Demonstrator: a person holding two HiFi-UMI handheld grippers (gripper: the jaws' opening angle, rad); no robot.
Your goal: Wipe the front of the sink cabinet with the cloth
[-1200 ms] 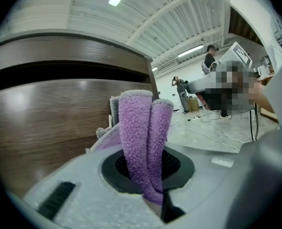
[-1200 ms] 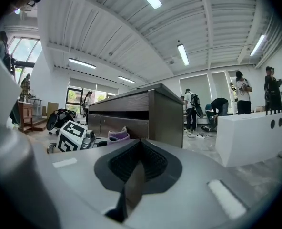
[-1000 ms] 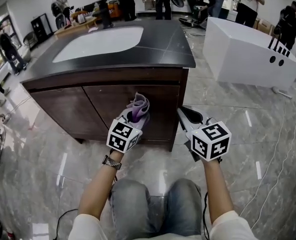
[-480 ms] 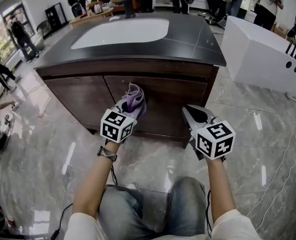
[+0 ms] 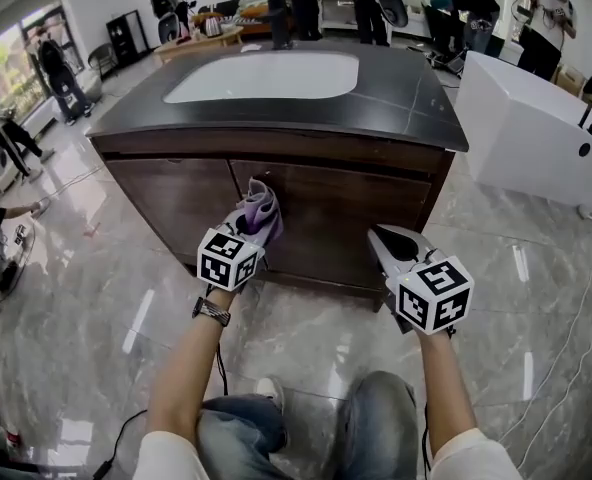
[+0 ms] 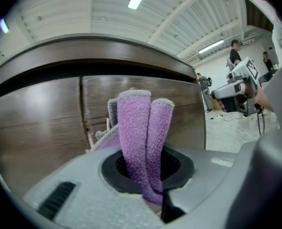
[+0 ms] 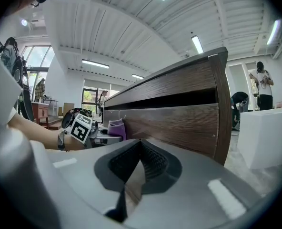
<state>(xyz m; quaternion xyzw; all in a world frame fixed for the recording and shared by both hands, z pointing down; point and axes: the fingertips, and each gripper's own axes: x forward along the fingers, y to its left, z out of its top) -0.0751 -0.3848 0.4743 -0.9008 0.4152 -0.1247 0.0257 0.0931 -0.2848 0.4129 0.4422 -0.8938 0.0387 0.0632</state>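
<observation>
Head view looks down at my left gripper [image 5: 248, 233], squeezed tight on the purple cloth [image 5: 261, 206], and my right gripper [image 5: 384, 240], pinched closed on nothing. The cloth sticks up right by the brown cabinet [image 5: 356, 213] doors, but I can't tell if it touches. Farther back is the white sink [image 5: 266, 76].

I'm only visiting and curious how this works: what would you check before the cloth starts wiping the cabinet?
1. Cloth clamped in the left gripper: ok.
2. Cloth pointed at the cabinet front: ok.
3. Cloth actually touching the wood: cannot tell.
4. Right gripper empty, jaws together: ok.
5. Right gripper apart from the cloth, off to its side: ok.
</observation>
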